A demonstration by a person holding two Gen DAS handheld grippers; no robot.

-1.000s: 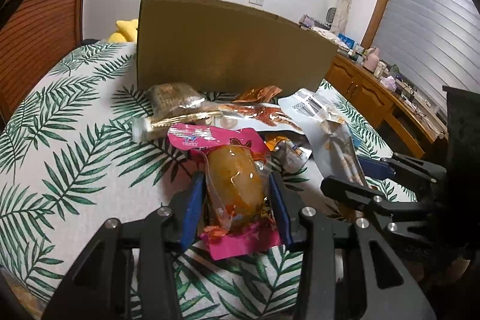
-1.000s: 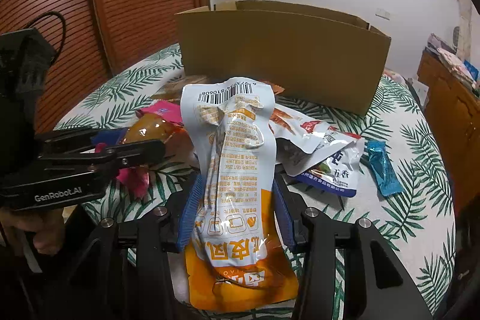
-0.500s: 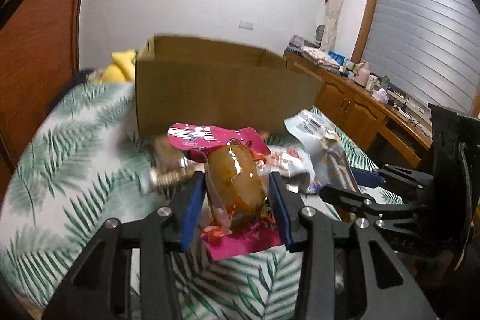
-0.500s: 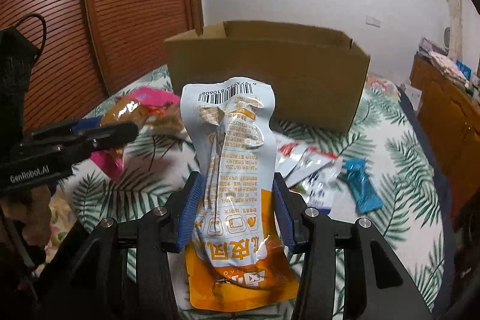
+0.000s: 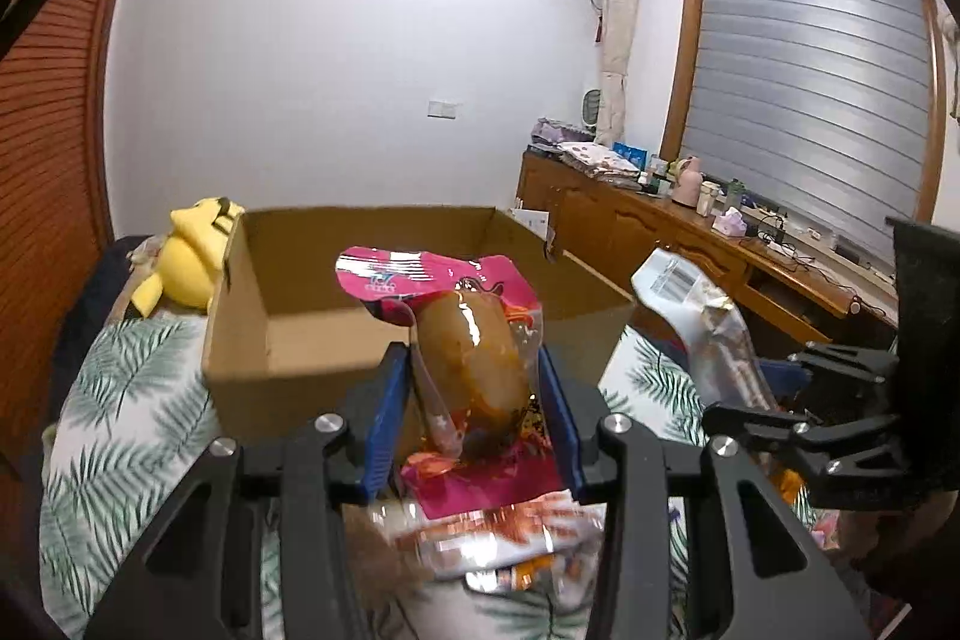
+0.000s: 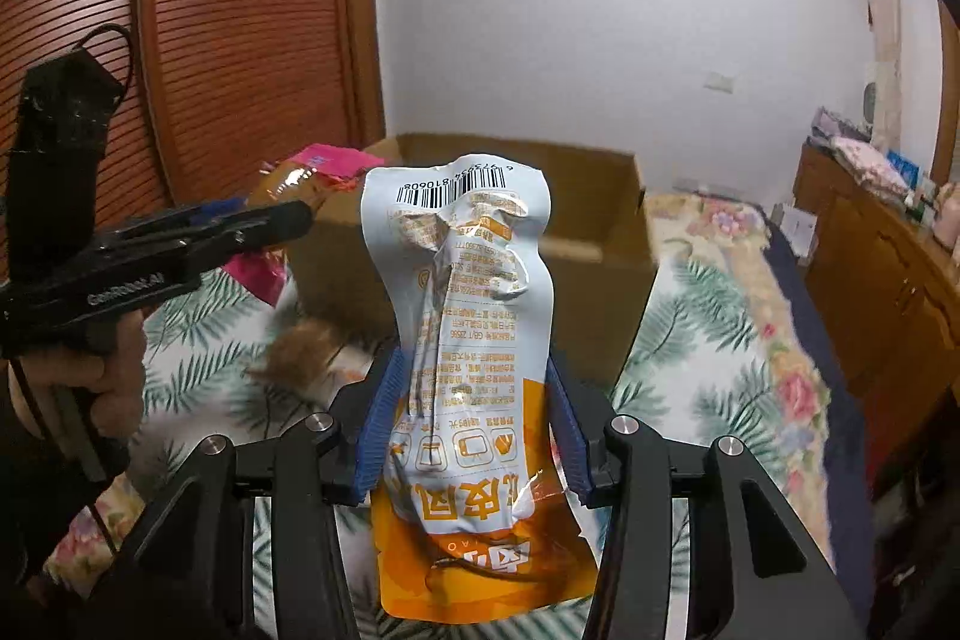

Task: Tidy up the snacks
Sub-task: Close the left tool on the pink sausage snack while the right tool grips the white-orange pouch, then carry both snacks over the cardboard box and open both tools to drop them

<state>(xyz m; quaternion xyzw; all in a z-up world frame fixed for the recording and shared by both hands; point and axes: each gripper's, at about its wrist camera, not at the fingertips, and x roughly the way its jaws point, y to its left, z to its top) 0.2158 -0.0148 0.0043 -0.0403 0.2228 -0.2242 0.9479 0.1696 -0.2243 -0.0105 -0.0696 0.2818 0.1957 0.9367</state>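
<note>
**Two snack packs held above the open carton**

The left tool pinches a pink snack pack between its blue fingers; the pack's clear window shows a glossy brown piece of food, and its pink top edge stands up in front of the cardboard box. The pack is off the surface, held just before the box's near wall and level with its rim.

The right tool grips a white-and-orange pouch upright, barcode end uppermost, orange end hanging below the fingers. In the left wrist view the same pouch appears to the right of the box, beside its right wall and also clear of the surface.

The box is open at the top, flaps out of the way. From the left wrist view the far wall, the left inner wall and part of the near corner are visible as bare cardboard; the floor of the box is hidden behind the near wall and the pink pack, so whether anything lies inside cannot be told.

Below the left tool, blurred snack packets in orange and white lie on the leaf-print surface. A yellow plush toy sits just beyond the box's left rear corner. In the right wrist view the left tool and its pink pack are at the box's left.
</note>
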